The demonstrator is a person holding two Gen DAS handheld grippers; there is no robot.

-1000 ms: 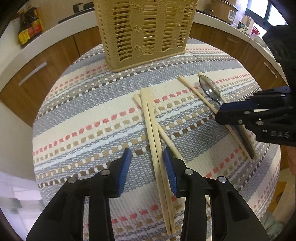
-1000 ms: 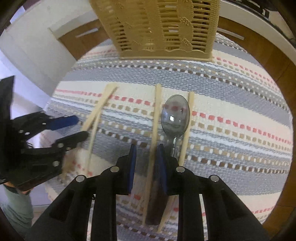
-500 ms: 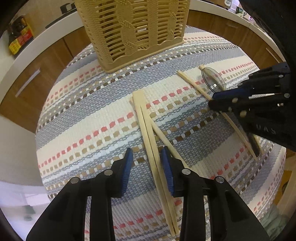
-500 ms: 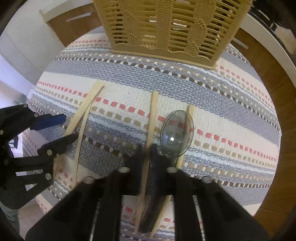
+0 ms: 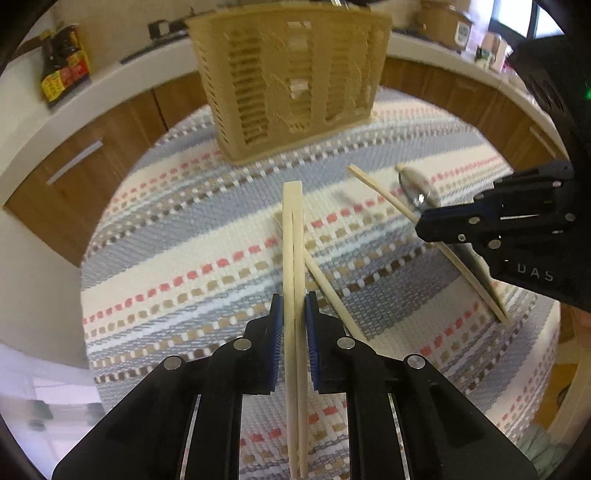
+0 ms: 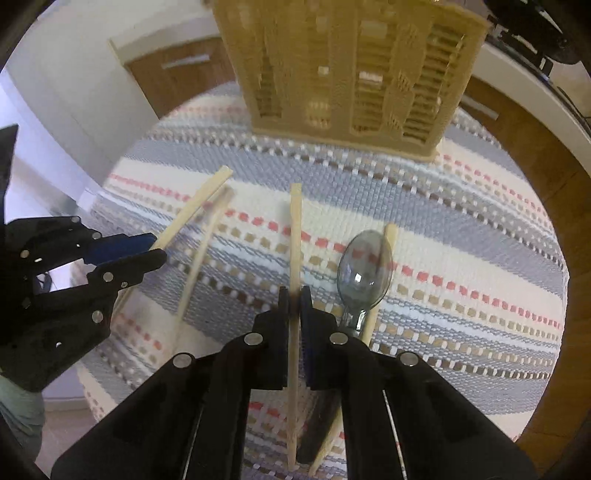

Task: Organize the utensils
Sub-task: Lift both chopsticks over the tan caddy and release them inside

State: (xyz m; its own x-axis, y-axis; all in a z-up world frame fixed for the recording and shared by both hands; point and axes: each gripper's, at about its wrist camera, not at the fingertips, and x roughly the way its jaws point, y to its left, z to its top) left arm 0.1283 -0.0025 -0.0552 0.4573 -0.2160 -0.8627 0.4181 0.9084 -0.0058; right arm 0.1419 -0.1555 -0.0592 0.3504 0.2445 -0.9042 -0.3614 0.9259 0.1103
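Note:
My left gripper (image 5: 294, 306) is shut on a pair of wooden chopsticks (image 5: 293, 236) that point toward the tan slatted utensil basket (image 5: 291, 81). A third chopstick (image 5: 327, 291) lies on the striped mat just to their right. My right gripper (image 6: 294, 299) is shut on a single chopstick (image 6: 295, 236). A metal spoon (image 6: 364, 273) lies on the mat just right of it, beside another chopstick (image 6: 389, 236). The basket (image 6: 351, 74) stands ahead. The right gripper also shows in the left wrist view (image 5: 428, 221), and the left gripper in the right wrist view (image 6: 155, 247).
A striped woven mat (image 5: 184, 258) covers the round table. A white counter with dark sauce bottles (image 5: 62, 74) and wooden cabinets curve behind the basket. Appliances and cups (image 5: 465, 33) stand at the back right.
My left gripper closed on the pair of chopsticks and lifted them. My right gripper closed on its single chopstick and raised it. Both views have tilted up toward the basket.

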